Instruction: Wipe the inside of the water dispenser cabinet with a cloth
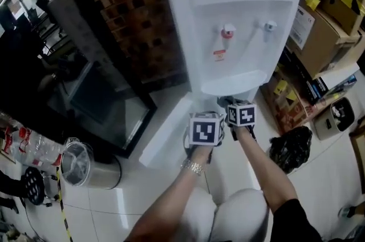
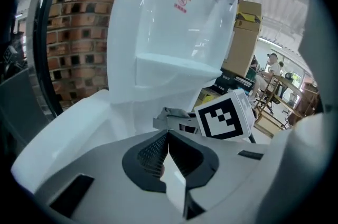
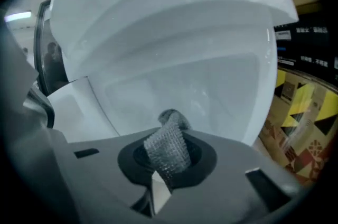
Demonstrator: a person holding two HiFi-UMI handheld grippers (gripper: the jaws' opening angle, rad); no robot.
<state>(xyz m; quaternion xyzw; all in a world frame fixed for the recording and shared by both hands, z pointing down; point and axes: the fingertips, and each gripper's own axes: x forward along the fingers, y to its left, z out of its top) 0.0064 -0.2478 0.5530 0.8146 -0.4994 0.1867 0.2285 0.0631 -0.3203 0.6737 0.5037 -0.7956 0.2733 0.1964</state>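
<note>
The white water dispenser point(image 1: 228, 12) stands against a brick wall, its lower cabinet door point(image 1: 165, 135) swung open to the left. My right gripper point(image 3: 165, 162) is shut on a grey mesh cloth point(image 3: 170, 138), which sticks up between the jaws just in front of the white cabinet opening point(image 3: 174, 85) under the drip ledge. In the head view both grippers sit side by side below that ledge, the right gripper point(image 1: 229, 104) slightly ahead. My left gripper point(image 2: 168, 137) is shut with nothing in it, next to the right gripper's marker cube point(image 2: 224, 117).
A steel bin point(image 1: 85, 164) stands at the lower left on the tiled floor. A dark glass-fronted frame point(image 1: 102, 98) leans left of the door. Cardboard boxes point(image 1: 319, 29), a black bag point(image 1: 291, 146) and a small white appliance point(image 1: 333, 118) crowd the right.
</note>
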